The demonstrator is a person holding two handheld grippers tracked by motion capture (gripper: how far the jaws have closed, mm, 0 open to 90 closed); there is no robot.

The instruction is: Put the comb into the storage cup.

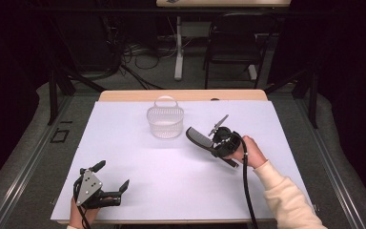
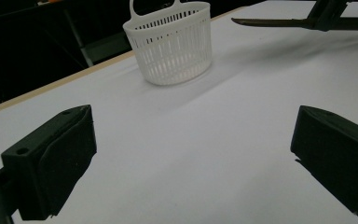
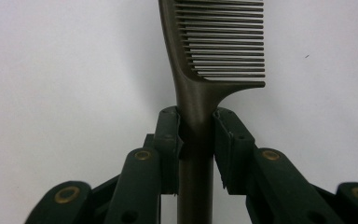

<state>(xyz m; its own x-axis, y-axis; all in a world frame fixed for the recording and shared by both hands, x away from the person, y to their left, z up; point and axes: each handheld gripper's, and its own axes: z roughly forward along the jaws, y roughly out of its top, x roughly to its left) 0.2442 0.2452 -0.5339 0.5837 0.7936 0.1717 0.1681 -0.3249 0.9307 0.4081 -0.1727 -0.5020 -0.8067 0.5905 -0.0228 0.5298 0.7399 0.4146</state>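
Note:
A dark comb (image 1: pixel 198 139) is held above the white table cover, its toothed end pointing left toward the white plastic basket (image 1: pixel 165 120). My right gripper (image 1: pixel 214 144) is shut on the comb's handle (image 3: pixel 196 121), with both pads pressed against it. The comb's teeth (image 3: pixel 223 42) face right in the right gripper view. My left gripper (image 1: pixel 112 175) rests at the table's front left, jaws wide apart with nothing between them. From the left gripper view the basket (image 2: pixel 172 42) stands ahead, and the comb (image 2: pixel 270 22) hangs at the upper right.
The white cover (image 1: pixel 133 157) spans most of the wooden table (image 1: pixel 124 95). The basket has a loop handle (image 1: pixel 166 99) and looks empty. A black folding chair (image 1: pixel 233 45) and cables lie on the floor beyond the table's far edge.

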